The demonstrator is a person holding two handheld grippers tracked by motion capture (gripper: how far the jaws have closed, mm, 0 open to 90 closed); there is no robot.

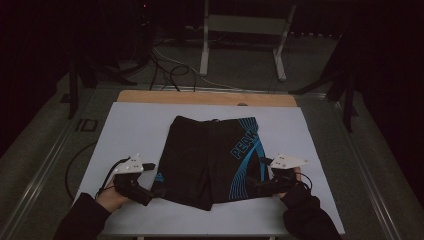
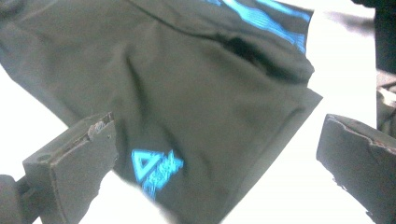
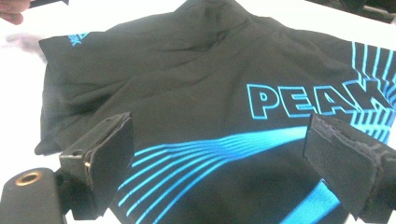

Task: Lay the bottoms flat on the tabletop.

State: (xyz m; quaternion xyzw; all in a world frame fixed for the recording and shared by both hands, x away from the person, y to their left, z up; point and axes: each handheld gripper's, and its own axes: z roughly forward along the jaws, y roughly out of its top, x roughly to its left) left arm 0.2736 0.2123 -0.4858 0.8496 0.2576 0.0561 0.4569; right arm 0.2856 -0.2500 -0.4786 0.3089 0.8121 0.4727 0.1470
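One pair of black shorts (image 1: 210,160) lies between two tools, left (image 1: 156,191) and right (image 1: 256,186), both spread.

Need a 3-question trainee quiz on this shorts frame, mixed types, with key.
1. True or false: the left hand-held gripper is shut on the shorts.
2. What word is printed on the shorts? A) PEAK B) NIKE C) SWIM
3. Fill in: the shorts lie on a white ____.

Key: 1. False, its jaws stand open at the leg hem. 2. A. 3. Board.
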